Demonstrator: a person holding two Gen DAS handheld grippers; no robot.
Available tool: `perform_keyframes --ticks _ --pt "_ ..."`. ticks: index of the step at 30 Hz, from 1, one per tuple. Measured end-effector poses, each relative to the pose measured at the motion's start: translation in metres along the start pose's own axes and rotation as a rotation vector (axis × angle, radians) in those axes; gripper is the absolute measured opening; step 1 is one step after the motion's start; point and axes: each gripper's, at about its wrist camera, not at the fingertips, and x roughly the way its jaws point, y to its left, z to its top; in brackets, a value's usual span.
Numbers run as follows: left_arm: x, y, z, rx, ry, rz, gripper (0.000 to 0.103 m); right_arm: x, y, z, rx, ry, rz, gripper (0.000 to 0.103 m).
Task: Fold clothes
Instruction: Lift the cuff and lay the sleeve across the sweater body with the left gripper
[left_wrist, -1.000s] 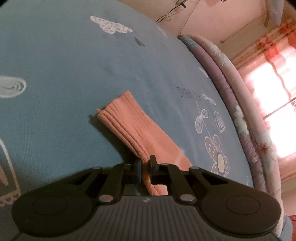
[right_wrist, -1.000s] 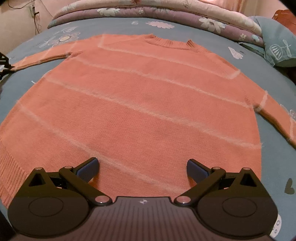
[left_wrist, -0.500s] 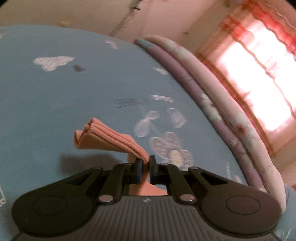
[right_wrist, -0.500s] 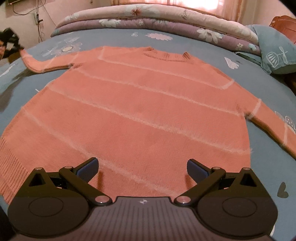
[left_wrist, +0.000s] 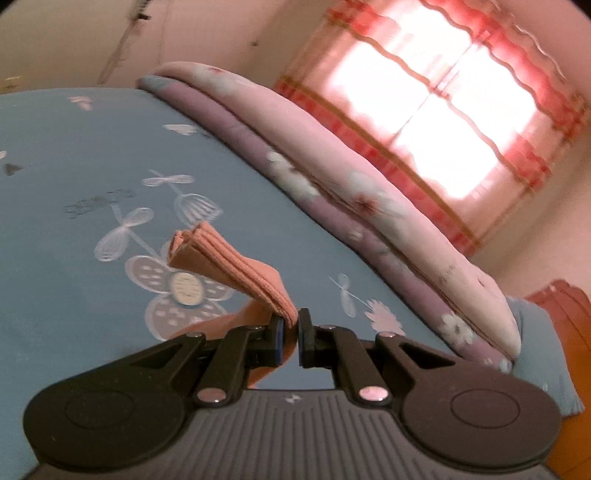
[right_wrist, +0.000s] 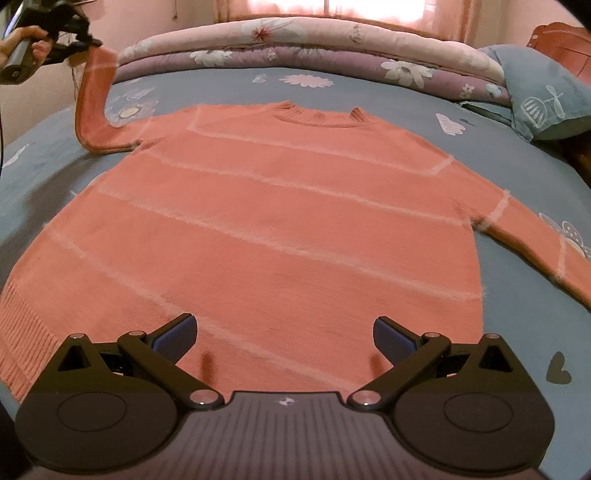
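step in hand: left gripper (left_wrist: 291, 326) is lifting the sleeve (right_wrist: 92, 99), pinched at its cuff (left_wrist: 236, 266)
right gripper (right_wrist: 284, 336) is hovering wide open, empty, over the sweater (right_wrist: 277, 221) lying flat ahead on the bed (right_wrist: 517, 184); next move likely calls for carrying the sleeve across the body

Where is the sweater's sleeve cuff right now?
The cuff is pinched in the left gripper, lifted above the blue bedsheet; the right wrist view shows it at upper left, near the folded quilts.
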Motion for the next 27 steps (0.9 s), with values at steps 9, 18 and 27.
perform_keyframes --ticks 9,18,27 --pt "0.021 -0.067 -0.022 0.054 0.058 -0.109 0.004 -0.003 -0.018 -0.007 0.056 -0.005 -0.002 0.103" --pt "0.031 -0.122 -0.053 0.097 0.124 -0.203 0.004 -0.006 -0.025 -0.011 0.076 -0.010 -0.008 0.103" --pt "0.042 -0.167 -0.093 0.138 0.206 -0.295 0.004 -0.011 -0.029 -0.016 0.093 -0.010 -0.012 0.103"
